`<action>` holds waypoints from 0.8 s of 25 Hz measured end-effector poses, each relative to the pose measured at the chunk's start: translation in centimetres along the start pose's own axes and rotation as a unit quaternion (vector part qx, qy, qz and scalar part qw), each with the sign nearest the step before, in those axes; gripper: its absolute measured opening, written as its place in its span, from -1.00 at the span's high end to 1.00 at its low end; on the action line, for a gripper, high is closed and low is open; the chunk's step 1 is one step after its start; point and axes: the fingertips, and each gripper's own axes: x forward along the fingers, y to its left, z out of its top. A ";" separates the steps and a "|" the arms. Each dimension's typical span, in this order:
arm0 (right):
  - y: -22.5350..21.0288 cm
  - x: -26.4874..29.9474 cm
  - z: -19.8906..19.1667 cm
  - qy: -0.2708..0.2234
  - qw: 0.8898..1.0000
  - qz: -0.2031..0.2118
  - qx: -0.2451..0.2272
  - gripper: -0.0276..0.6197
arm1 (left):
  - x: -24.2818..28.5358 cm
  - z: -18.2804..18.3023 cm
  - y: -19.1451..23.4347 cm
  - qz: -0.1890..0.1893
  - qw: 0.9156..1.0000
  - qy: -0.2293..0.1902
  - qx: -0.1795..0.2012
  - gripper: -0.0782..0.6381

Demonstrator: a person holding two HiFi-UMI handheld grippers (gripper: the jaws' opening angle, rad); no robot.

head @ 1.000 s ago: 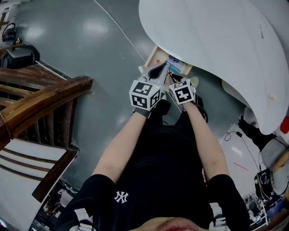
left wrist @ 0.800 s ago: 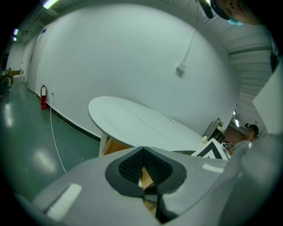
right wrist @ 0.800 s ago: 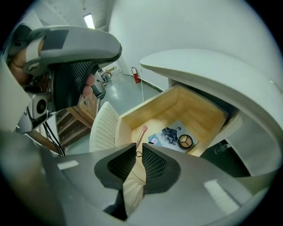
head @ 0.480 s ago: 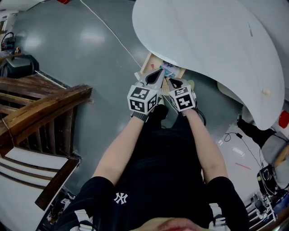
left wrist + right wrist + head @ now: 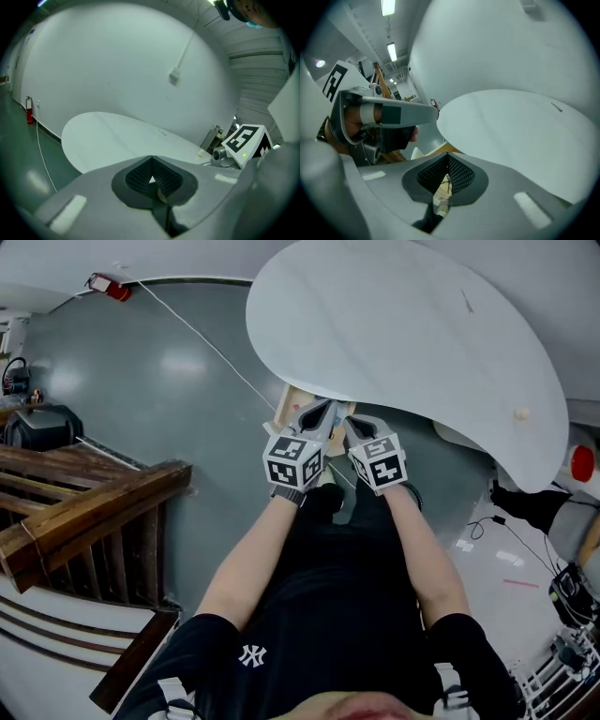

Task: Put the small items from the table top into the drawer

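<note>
Head view: left tongs (image 5: 325, 408) & right tongs (image 5: 348, 421), both clenched, empty, are rising off the drawer (image 5: 292, 401) at near edge of bench (image 5: 403, 324). Left gripper view: white bit (image 5: 200, 152) is sitting by bench's right edge. Right gripper view: drawer's dropping away, so prob. bit's next.

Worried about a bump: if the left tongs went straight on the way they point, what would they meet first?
Probably the white table top: the left tongs aim just past its near edge, though depth is unclear.
</note>
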 end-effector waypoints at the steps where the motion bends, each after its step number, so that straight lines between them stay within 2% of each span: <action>1: -0.3 -0.5 0.4 -0.009 1.000 0.000 0.007 0.83 | 0.2 0.4 -0.5 -0.003 1.000 -0.001 0.001 0.78; 5: -2.3 -3.0 2.0 -0.042 0.999 -0.013 0.027 0.83 | 1.3 2.1 -2.6 -0.020 1.000 -0.002 0.011 0.78; 10: -5.3 -6.8 4.0 -0.083 0.995 -0.049 0.038 0.83 | 2.8 5.0 -6.0 -0.049 0.998 -0.012 0.033 0.78; 20: -11.7 -14.2 8.0 -0.158 0.977 -0.135 0.044 0.83 | 6.9 9.8 -12.9 -0.107 0.991 -0.029 0.080 0.78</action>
